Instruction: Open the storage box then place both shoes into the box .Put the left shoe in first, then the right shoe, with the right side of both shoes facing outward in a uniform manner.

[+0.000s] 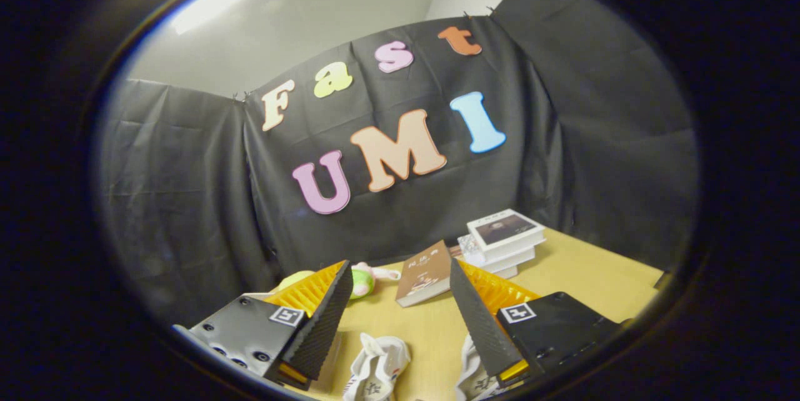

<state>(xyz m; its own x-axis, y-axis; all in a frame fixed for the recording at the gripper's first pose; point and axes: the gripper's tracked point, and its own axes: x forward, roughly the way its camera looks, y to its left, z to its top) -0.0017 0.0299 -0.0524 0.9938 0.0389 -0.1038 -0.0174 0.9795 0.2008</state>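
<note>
2 white shoes on desk (pixel 581 270), low betw the jaws. One shoe (pixel 377 368) at 6 o'clock, opening up, crumpled. 2nd shoe (pixel 473 373) at 5 o'clock, partly hidden by a jaw. Apart, not touching.

The tool (pixel 400 276) is hanging above the counter (pixel 581 270) with its two fingers (pixel 325 316) spread wide apart, gripping nothing. Both fingers are pointing forward, toward the counter's far edge, tips angling slightly inward and raised clear of the surface.
</note>
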